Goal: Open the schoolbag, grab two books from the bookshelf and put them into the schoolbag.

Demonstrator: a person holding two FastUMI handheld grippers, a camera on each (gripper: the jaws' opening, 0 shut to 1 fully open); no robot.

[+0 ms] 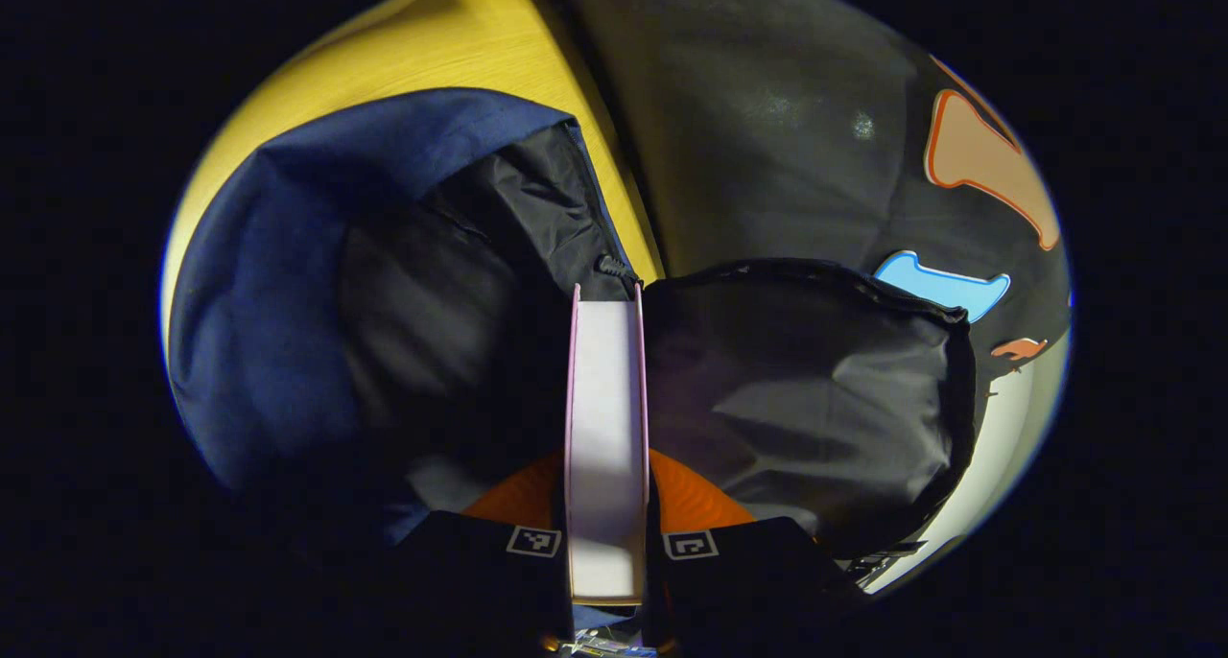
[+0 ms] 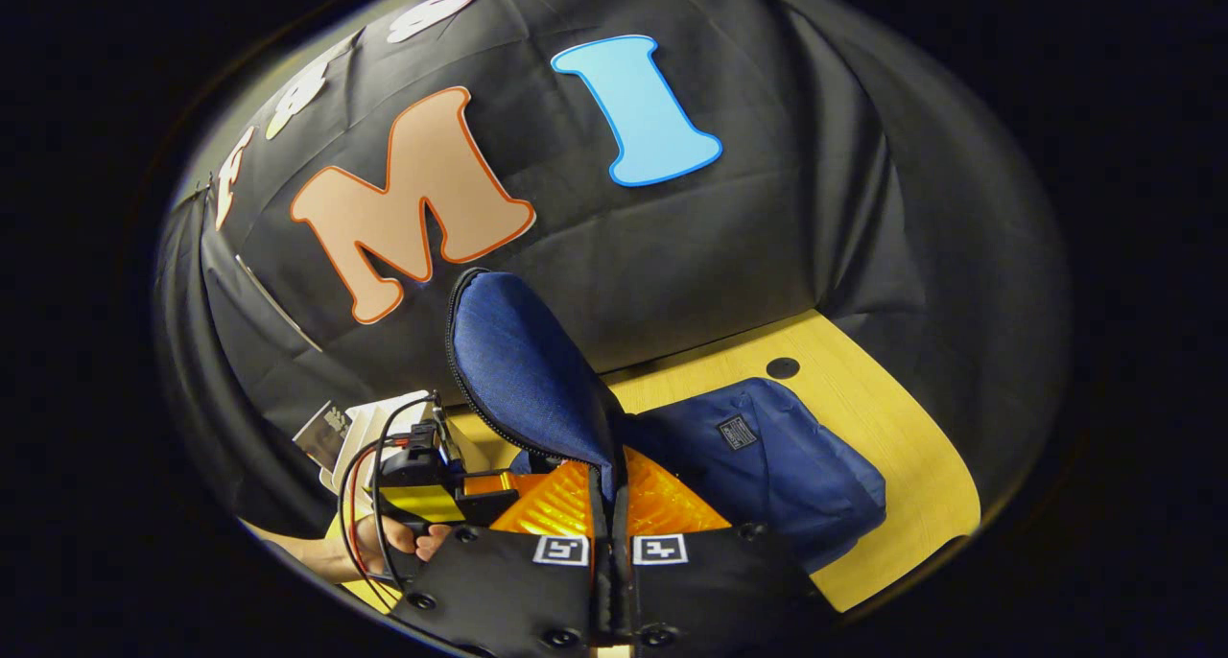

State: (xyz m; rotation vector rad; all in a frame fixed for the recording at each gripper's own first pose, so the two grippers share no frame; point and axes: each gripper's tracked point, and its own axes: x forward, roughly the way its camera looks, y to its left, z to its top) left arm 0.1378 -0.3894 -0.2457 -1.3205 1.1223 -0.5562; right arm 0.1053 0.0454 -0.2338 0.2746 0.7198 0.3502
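My left gripper (image 1: 606, 509) is shut on a pink-covered book (image 1: 606, 418), held edge-on with its pale pages facing me. The book points into the open mouth of the blue schoolbag (image 1: 259, 293), whose black lining (image 1: 432, 303) shows behind it. In the right gripper view, my right gripper (image 2: 609, 519) is shut on the zipper edge of the schoolbag's flap (image 2: 523, 361) and holds it upright. The schoolbag's body (image 2: 767, 466) lies on the yellow table (image 2: 892, 457). The flap's black inner side (image 1: 825, 389) hangs to the right of the book.
To the left in the right gripper view, a hand (image 2: 393, 541) holds the other gripper's body (image 2: 427, 485), with pale books (image 2: 360, 428) behind it. A round black hole (image 2: 783, 367) sits in the tabletop near the cloth wall. Bare table (image 1: 460, 44) lies beyond the bag.
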